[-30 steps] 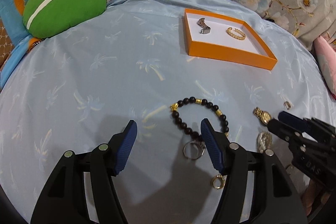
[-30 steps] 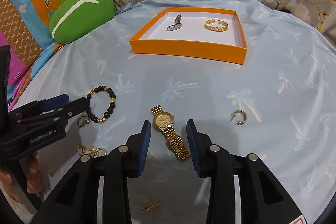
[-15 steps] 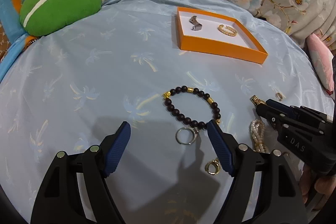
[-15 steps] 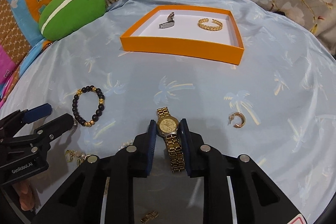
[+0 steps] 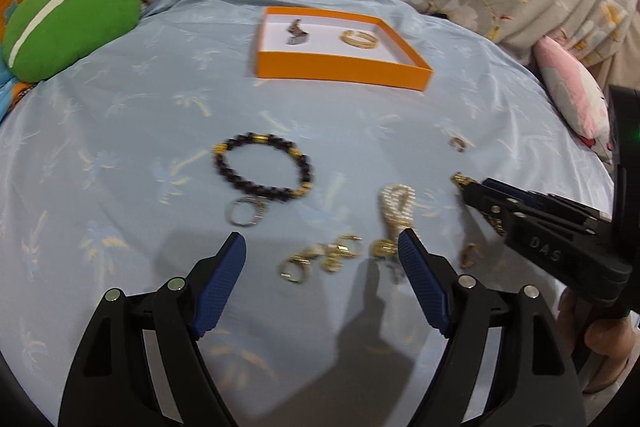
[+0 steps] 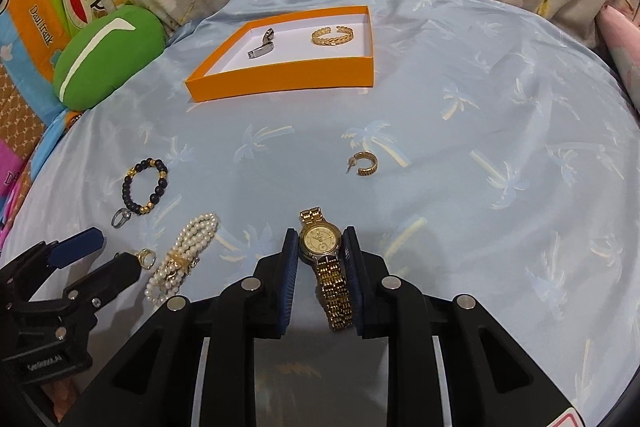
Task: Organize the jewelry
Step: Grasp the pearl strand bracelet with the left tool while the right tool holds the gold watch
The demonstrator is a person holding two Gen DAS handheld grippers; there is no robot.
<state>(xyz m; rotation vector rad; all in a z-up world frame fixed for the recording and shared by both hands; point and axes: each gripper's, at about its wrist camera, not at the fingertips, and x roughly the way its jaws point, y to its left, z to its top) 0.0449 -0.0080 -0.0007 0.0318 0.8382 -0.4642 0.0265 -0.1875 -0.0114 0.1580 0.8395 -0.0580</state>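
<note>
A: What's the right gripper doing?

B: Pinching the gold watch, pads tight on both sides of the face. Strap hangs down btwn them. Only the right cam shows that; in the left cam you just see the black tips and a bit of gold.

A: And the left gripper?

B: Spread wide, holding nothing. Some small gold rings lie on the blue cloth btwn its fingers.

A: Where's the orange box?

B: Far side of the cloth. A silver clip & gold bangle are inside. The black bead bracelet, pearl bracelet and gold hoop earring lie outside the box, nearer the grippers.
</note>
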